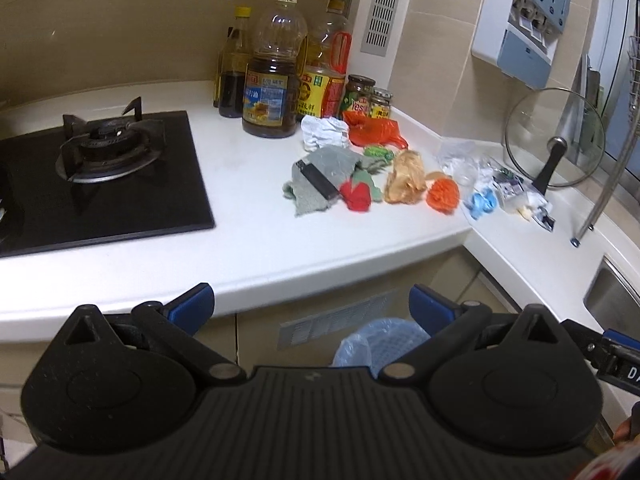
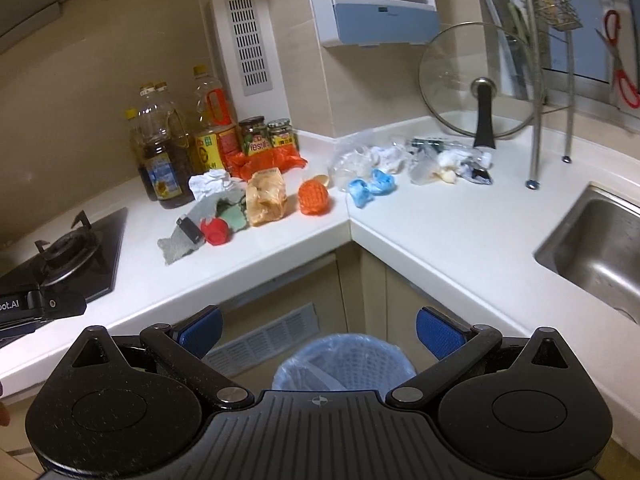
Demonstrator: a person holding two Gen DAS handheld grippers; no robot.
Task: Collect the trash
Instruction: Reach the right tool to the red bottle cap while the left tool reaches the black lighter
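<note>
- Both grippers hang out in front of the white L-shaped countertop (image 2: 280, 256), nothing in either one. Left gripper (image 1: 312, 308) has its blue pads spread wide; same deal with the right gripper (image 2: 318, 332).
- Trash is strewn across the counter corner: crumpled white paper (image 2: 210, 184), orange plastic bag (image 2: 272, 162), tan wrapper (image 2: 266, 196), orange mesh ball (image 2: 314, 198), red crumpled piece (image 2: 216, 232), blue wad (image 2: 370, 186).
- A black lighter (image 2: 190, 229) lies on a grey-green cloth (image 2: 176, 246).
- Blue-lined trash bin (image 2: 344, 364) sits on the floor below the corner, right between the right gripper's fingers in that view.
- Oil bottles (image 1: 272, 76) and jars stand behind the mess, gas burner (image 1: 106, 144) off to the left, sink (image 2: 600, 252) to the right.
</note>
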